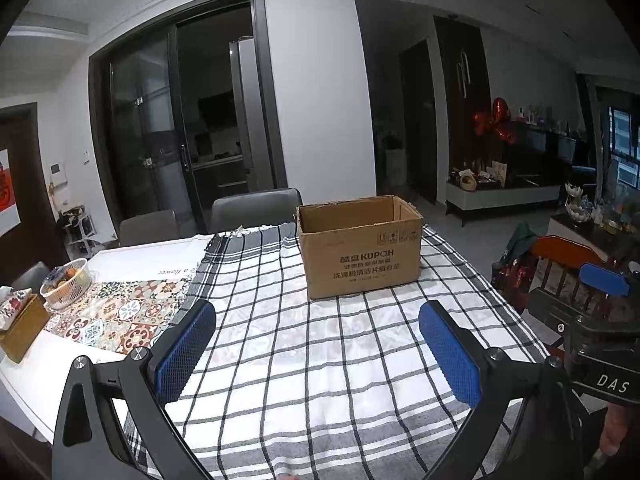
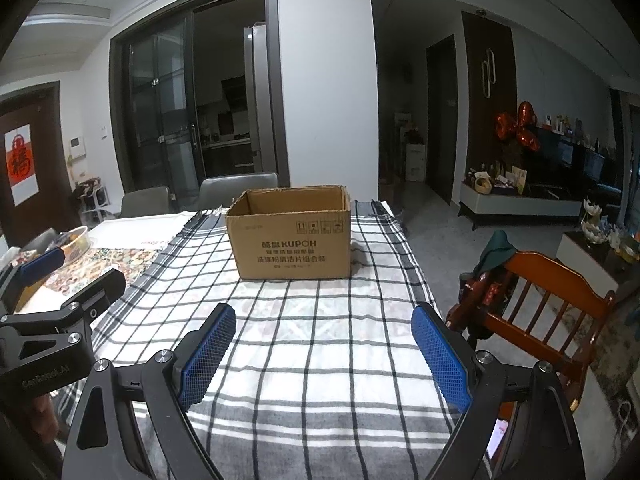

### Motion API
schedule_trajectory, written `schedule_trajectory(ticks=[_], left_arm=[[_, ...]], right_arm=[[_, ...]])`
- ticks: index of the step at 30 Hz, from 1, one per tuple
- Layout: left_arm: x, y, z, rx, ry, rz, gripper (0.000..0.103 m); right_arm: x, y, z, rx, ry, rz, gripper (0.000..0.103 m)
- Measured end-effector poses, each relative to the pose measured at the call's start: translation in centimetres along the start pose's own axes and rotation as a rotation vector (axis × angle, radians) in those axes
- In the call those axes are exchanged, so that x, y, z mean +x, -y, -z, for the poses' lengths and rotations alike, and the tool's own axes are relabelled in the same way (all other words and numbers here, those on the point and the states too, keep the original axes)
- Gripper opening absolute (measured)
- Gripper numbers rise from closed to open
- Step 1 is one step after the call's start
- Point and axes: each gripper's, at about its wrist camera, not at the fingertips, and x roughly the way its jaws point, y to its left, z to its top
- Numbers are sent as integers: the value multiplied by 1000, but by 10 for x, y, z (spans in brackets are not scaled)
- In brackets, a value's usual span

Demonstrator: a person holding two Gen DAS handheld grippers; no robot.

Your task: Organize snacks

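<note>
Both grippers, your left gripper [image 1: 316, 356] and right gripper [image 2: 324, 354], hang wide and empty over the checked cloth [image 1: 320, 360]. Cardboard box [image 2: 290, 236] sits open near the table's far edge, but no snacks show anywhere; its inside's hidden, so you'd risk grabbing blind.

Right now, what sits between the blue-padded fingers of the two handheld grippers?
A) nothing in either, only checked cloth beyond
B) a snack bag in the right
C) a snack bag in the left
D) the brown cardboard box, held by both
A: the left gripper and the right gripper both stand wide open over the black-and-white checked tablecloth, and the open-topped brown cardboard box sits untouched farther back on it.
</note>
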Motion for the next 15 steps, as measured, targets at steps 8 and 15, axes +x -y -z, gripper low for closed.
schedule_trajectory(ticks=[8,15], left_arm=[[-2,0,1,3,-5,-4,103],[-3,-2,0,1,-3,-8,103]], right_arm=[[0,-1,-1,-3,-3,-9,90],[1,-2,-2,-2,-6,-12,90]])
